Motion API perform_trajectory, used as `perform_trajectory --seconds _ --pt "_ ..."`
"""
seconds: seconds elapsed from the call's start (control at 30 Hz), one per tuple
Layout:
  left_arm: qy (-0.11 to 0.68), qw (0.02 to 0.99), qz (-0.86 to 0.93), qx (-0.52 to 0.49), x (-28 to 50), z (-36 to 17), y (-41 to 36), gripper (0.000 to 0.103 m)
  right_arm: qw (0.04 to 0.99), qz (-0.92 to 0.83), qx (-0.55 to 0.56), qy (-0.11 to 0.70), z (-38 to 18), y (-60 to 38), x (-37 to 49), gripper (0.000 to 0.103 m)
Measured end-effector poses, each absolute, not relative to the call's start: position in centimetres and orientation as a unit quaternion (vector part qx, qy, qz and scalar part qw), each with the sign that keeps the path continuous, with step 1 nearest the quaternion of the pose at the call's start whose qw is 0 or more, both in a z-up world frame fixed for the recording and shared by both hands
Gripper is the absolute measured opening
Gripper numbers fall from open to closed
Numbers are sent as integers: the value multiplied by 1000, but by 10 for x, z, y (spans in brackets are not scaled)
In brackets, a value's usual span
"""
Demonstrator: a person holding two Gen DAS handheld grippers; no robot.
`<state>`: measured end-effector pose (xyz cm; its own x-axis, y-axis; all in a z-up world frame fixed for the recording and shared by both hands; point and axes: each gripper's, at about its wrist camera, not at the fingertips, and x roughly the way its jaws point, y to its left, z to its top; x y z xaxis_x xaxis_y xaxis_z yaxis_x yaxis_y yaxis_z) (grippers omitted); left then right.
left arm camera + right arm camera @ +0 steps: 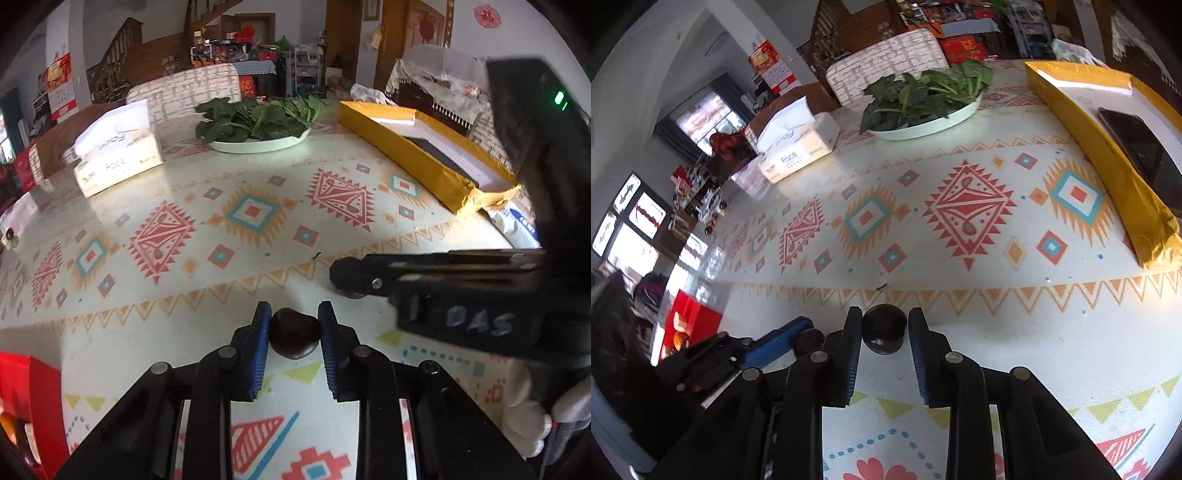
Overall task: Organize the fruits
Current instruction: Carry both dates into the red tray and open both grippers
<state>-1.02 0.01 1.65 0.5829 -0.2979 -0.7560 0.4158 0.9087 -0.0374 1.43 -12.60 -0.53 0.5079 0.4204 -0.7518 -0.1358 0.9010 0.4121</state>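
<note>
- My left gripper [294,332] pinches a dark cherry [294,338] between its blue pads [257,354], closed just to the fruit's width so the skin is not crushed.
- My right gripper [885,330] holds a second cherry [884,332] the same way, at 12 o'clock in its view.
- Both fruits hang just above the tablecloth [258,221], clear of it, I judge for carrying.
- From the left camera, the right gripper sits at 3 o'clock, close alongside.
- A red box [33,402] at 8 o'clock may be the destination.
- The greens plate [258,142] sits at 12, the yellow box [424,155] at 2.
</note>
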Motion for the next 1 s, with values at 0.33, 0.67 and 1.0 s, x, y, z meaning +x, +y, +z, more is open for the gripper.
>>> perform_trajectory --seconds 0.33,0.67,1.0 --pt "383 910 -158 4 -45 40 62 25 868 155 112 459 -6 -112 8 27" --pt "331 933 -68 -122 -104 63 184 25 882 145 114 433 1 -111 -1 27" --pt "297 930 62 -207 -163 60 324 25 878 229 78 412 42 -27 -30 27"
